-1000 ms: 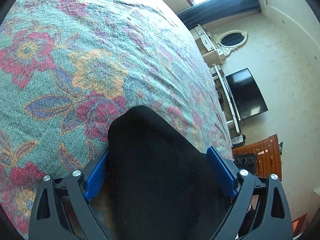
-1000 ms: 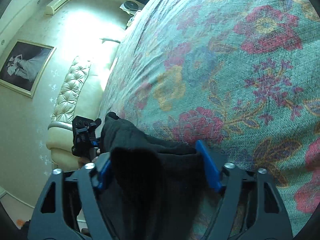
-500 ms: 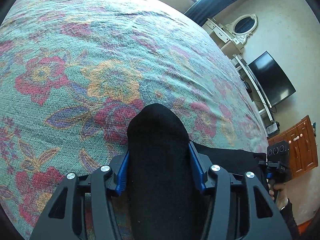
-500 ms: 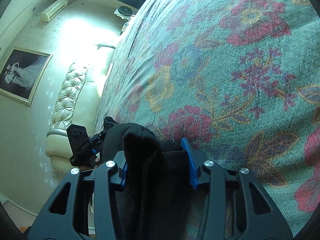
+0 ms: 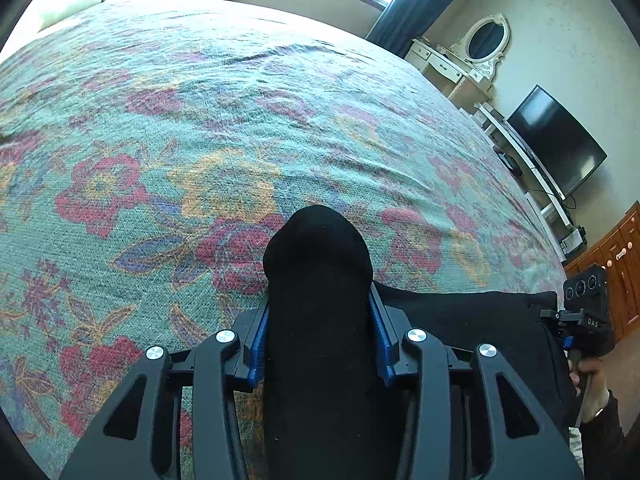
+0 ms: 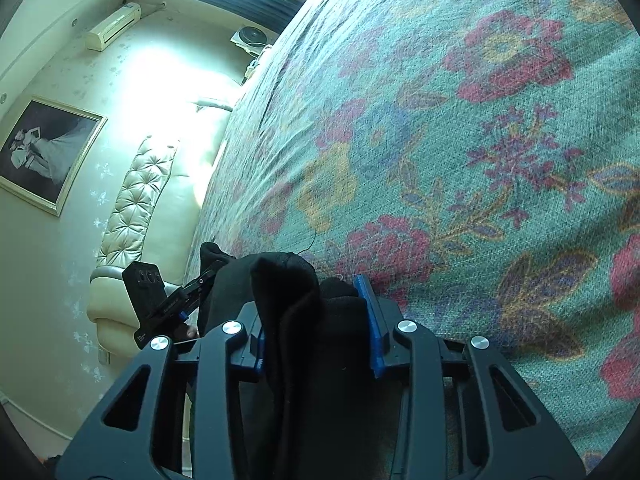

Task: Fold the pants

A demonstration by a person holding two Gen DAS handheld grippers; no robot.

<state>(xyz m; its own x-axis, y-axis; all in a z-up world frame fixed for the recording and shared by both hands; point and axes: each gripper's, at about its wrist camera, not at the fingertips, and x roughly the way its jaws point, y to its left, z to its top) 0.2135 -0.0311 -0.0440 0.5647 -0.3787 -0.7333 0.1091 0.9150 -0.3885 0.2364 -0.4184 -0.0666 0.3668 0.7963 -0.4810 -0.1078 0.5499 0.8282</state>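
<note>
A: Where are the black pants (image 5: 316, 280) lying?

B: They are resting at the near edge of the floral bedspread (image 5: 200, 128), bunched up between both sets of blue pads.

A: What are the grippers doing?

B: The left gripper (image 5: 318, 320) is closing its jaws on a rounded fold of cloth, pads pressing its sides. The right gripper (image 6: 316, 312) is closing on another bunch likewise.

A: And around them?

B: A television (image 5: 556, 140) is hanging beyond the bed, a framed picture (image 6: 44, 152) opposite
</note>
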